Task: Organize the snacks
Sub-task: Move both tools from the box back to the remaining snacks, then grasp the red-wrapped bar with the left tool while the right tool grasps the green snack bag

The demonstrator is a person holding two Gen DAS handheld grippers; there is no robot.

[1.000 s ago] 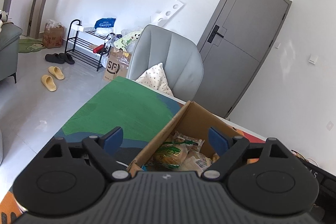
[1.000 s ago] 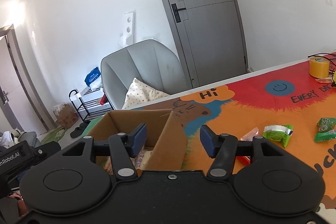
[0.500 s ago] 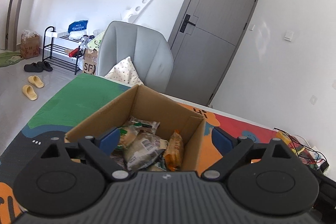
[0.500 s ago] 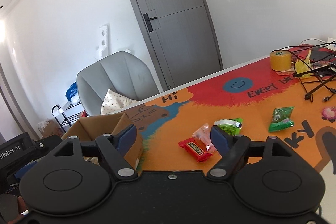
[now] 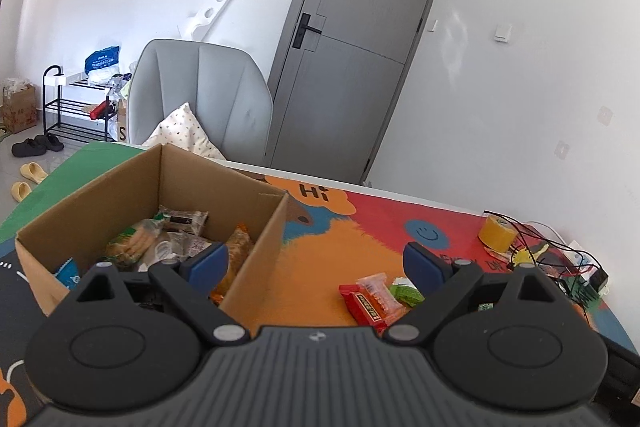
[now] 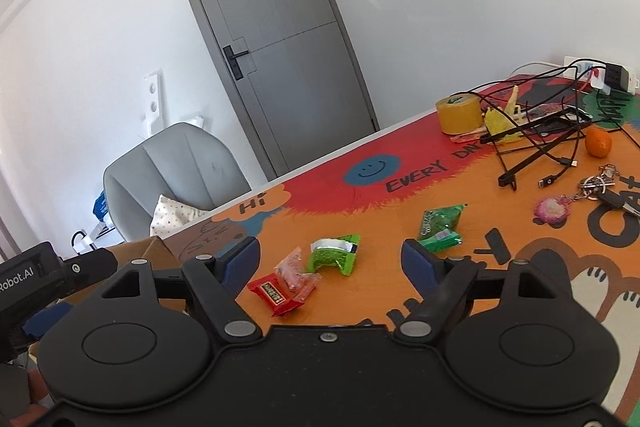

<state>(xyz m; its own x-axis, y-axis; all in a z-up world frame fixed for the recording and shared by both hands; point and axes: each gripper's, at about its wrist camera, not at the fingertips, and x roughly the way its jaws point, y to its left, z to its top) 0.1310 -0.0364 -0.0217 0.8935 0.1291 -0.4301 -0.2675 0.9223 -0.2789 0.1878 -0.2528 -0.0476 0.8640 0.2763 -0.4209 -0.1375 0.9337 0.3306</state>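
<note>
An open cardboard box [image 5: 256, 227] stands on the colourful table mat and holds several snack packets [image 5: 132, 247]. To its right lie a red packet [image 5: 366, 303], a clear packet [image 5: 378, 287] and a green packet [image 5: 406, 293]. My left gripper [image 5: 316, 259] is open and empty, its left finger over the box and its right finger over the loose packets. My right gripper [image 6: 330, 257] is open and empty just short of the red packet [image 6: 274, 293], clear packet [image 6: 296, 273] and green packet [image 6: 334, 251]. A second green packet [image 6: 440, 227] lies farther right. The box corner [image 6: 156, 251] shows at the left.
At the table's far right sit a tape roll [image 6: 458, 115], tangled black cables [image 6: 540, 143], an orange fruit [image 6: 598, 143], keys [image 6: 600, 187] and a pink charm [image 6: 552, 211]. A grey chair [image 5: 200, 95] with a cushion stands behind the table.
Both views have swung right, from the box toward the loose packets on the mat. The right jaws stand wider than a second ago; the left jaws are slightly wider.
</note>
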